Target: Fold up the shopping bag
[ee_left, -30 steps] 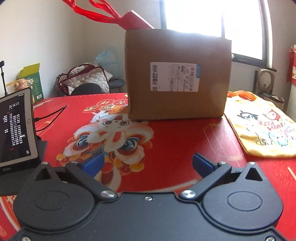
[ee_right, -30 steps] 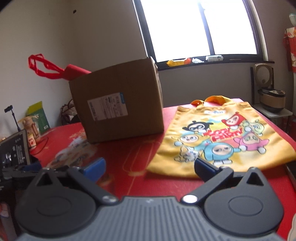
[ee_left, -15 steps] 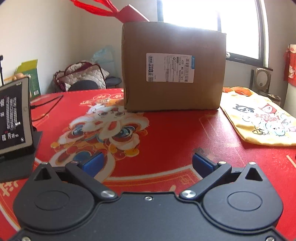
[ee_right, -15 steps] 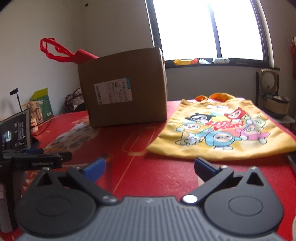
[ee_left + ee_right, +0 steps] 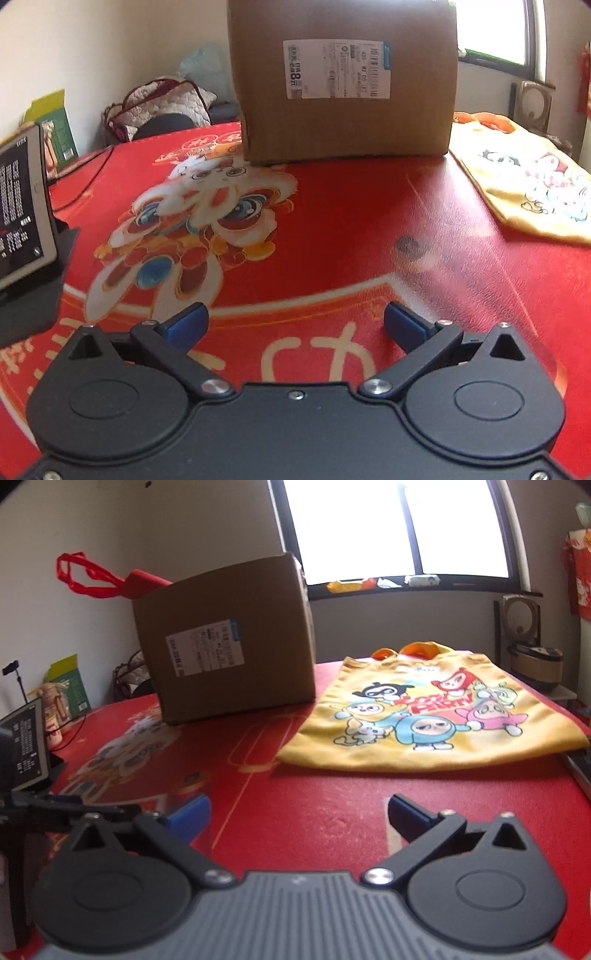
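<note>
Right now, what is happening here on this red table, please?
A person holds two grippers above the red tablecloth. Both the left gripper and the right gripper are open and hold nothing. The yellow cartoon shopping bag lies flat and unfolded beside the cardboard box, untouched. The right gripper faces the bag; folding has not begun.

I see a matt yellow cloth bag (image 5: 436, 716), a plain cardboard box (image 5: 236, 642), and a slightly glossy red table cover (image 5: 351, 206).
</note>
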Action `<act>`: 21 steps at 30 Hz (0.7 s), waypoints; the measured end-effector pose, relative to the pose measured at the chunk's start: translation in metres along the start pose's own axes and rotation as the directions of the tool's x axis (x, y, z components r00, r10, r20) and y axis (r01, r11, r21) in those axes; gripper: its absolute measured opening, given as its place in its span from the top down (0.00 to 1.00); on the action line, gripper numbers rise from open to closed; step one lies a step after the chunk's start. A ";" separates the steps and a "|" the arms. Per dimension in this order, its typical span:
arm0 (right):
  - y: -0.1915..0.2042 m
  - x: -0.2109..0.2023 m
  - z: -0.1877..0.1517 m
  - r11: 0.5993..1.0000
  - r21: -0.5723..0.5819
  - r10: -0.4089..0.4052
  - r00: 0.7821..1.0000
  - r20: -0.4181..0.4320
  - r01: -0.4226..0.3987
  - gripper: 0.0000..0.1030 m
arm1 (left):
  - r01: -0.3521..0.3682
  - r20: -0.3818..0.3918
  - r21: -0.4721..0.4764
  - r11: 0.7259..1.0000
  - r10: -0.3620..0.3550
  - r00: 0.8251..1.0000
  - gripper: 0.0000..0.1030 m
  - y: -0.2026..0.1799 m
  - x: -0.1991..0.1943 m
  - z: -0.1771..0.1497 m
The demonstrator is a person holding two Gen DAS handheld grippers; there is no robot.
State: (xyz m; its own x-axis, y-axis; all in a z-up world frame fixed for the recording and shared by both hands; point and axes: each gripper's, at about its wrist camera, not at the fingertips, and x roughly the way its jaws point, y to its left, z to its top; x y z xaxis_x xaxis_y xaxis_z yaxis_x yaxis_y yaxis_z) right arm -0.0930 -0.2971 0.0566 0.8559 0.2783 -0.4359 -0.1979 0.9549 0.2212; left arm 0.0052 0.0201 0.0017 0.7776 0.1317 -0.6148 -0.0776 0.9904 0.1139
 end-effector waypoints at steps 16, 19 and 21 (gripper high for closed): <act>0.014 0.007 -0.002 0.995 -0.096 -0.040 0.999 -0.035 0.037 0.01 | 0.053 -0.036 -0.081 0.995 -0.057 0.998 0.00 0.015 0.007 -0.002; 0.019 0.007 -0.002 0.992 -0.121 -0.035 0.999 -0.038 0.030 0.01 | 0.053 -0.038 -0.081 0.995 -0.056 0.998 0.00 0.015 0.007 0.000; 0.020 0.008 -0.001 0.991 -0.130 -0.031 0.999 -0.043 0.025 0.01 | 0.043 -0.039 -0.083 0.996 -0.047 0.998 0.00 0.004 0.007 0.002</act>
State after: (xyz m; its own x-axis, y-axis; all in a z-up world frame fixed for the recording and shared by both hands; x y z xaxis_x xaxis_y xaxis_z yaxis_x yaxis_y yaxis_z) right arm -0.0910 -0.2756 0.0563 0.8402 0.2525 -0.4799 -0.2364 0.9670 0.0950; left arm 0.0120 0.0248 -0.0005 0.7552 0.0868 -0.6497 -0.0955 0.9952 0.0219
